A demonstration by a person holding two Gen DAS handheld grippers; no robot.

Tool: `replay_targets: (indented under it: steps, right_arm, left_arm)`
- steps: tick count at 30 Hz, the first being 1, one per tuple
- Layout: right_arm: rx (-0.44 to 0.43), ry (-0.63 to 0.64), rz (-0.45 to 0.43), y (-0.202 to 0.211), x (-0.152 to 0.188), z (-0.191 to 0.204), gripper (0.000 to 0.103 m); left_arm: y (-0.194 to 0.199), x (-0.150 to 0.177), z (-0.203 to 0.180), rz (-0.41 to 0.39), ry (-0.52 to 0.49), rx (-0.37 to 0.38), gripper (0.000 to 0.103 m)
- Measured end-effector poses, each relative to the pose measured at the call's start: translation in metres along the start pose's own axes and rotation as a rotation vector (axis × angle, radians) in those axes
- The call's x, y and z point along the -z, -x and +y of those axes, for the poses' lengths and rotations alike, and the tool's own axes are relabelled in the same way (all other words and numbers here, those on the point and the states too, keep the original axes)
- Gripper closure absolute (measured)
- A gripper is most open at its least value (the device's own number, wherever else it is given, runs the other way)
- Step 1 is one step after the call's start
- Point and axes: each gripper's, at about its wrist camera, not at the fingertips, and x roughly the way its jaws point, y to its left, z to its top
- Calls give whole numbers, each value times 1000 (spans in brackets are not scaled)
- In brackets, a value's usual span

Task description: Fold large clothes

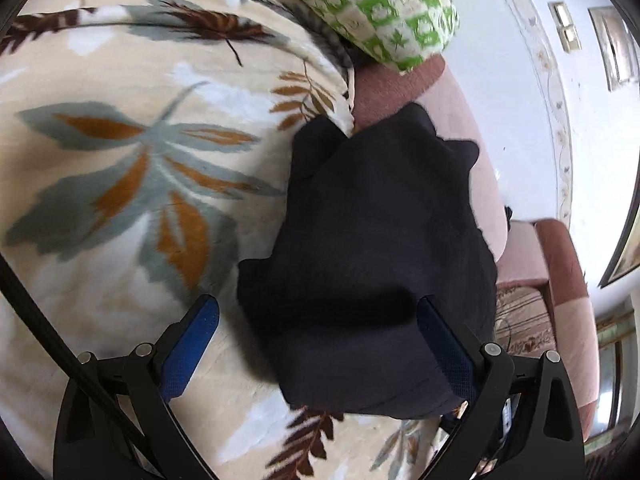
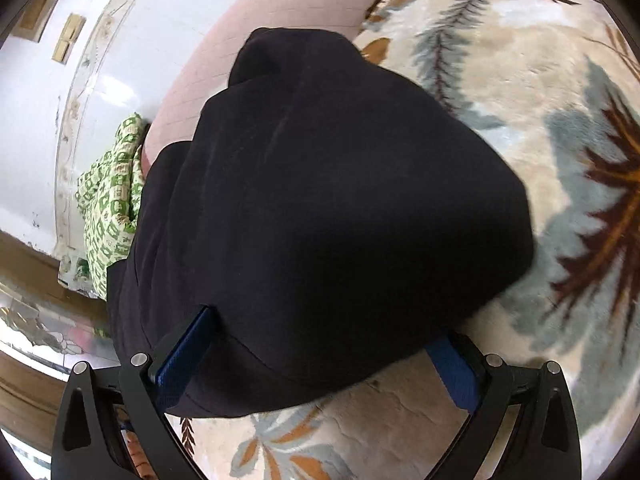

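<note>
The dark navy, already compact folded garment lay on the beige leaf-patterned plush blanket, right of centre in the left view, so the fold looked nearly finished. The left hand-held gripper hovered wide open, gripping nothing. The right hand-held gripper was also spread wide, cloth draped between its blue fingers. Next probably came smoothing or a final fold.

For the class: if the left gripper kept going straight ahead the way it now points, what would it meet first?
Most likely the black garment: it lies between the open fingers of the left gripper and stretches ahead over the leaf-patterned blanket. Depth is unclear, so it may already be touching.
</note>
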Motion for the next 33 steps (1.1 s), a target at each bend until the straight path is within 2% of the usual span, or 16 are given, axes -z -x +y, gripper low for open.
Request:
replay_targets:
  steps: [7, 9, 13, 14, 15, 17, 18, 20, 23, 33]
  right_arm:
    - [-22, -27, -33, -13, -9, 1, 0]
    - [-12, -27, -54, -16, -11, 4, 0]
    - [17, -19, -67, -22, -11, 12, 0]
    - [28, -26, -63, -21, -11, 15, 3]
    - [27, -27, -60, -20, -12, 17, 17]
    - [18, -14, -47, -13, -12, 26, 38]
    - [24, 14, -53, -8, -12, 33, 50]
    - [25, 56, -66, 2, -12, 49, 60]
    - [-8, 56, -71, 14, -13, 59, 65]
    - [-48, 83, -53, 43, -6, 65, 67]
  left_arm:
    - [-18, -1, -11, 13, -20, 57, 3]
    - [-24, 4, -20, 18, -25, 45, 3]
    - [-28, 17, -44, -1, -50, -43, 3]
    - [-27, 19, -51, -9, -67, -88, 16]
    - [-25, 21, -58, -14, -84, -124, 24]
    - [-13, 24, -70, -38, -112, -189, 52]
    - [-6, 25, -74, -49, -116, -202, 57]
    - [9, 28, -81, -78, -125, -212, 68]
    - [30, 32, -89, -112, -137, -213, 76]
    - [42, 48, -94, -132, -170, -271, 77]
